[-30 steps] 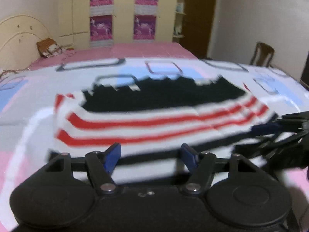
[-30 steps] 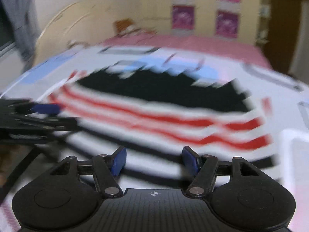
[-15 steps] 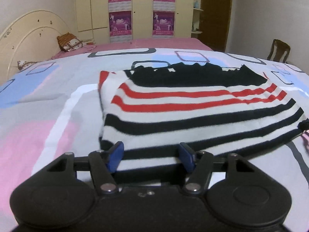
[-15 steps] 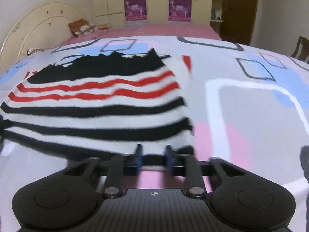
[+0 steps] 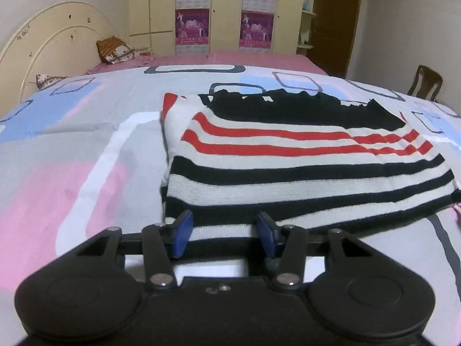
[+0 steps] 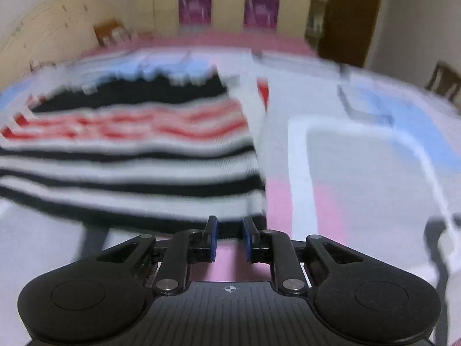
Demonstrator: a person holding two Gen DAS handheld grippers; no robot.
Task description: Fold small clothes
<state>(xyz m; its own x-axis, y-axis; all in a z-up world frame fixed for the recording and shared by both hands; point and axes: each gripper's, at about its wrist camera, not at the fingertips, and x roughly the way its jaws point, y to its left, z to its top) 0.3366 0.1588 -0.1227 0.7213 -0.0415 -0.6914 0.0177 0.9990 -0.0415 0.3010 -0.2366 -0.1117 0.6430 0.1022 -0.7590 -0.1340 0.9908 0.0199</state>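
A small sweater (image 5: 288, 170) with black, white and red stripes lies flat on the bed, its black top part farthest from me. My left gripper (image 5: 224, 227) sits at the near left corner. Its jaws are closing, with the near hem between the blue pads (image 5: 182, 232) but not pinched. In the blurred right wrist view the sweater (image 6: 129, 173) fills the left half. My right gripper (image 6: 229, 235) is at its near right corner, and its jaws stand narrow on the dark hem.
The bed cover (image 5: 72, 144) has pink, blue, grey and white blocks and spreads wide on both sides. A cream headboard (image 5: 52, 46) and a pillow (image 5: 113, 50) are far left. A wardrobe (image 5: 224, 8) and a brown door (image 5: 337, 20) stand behind, a wooden chair (image 5: 426, 82) at right.
Both grippers slid apart along the near hem to its corners and no longer see each other. The right jaws narrowed onto the hem. The left jaws narrowed a little.
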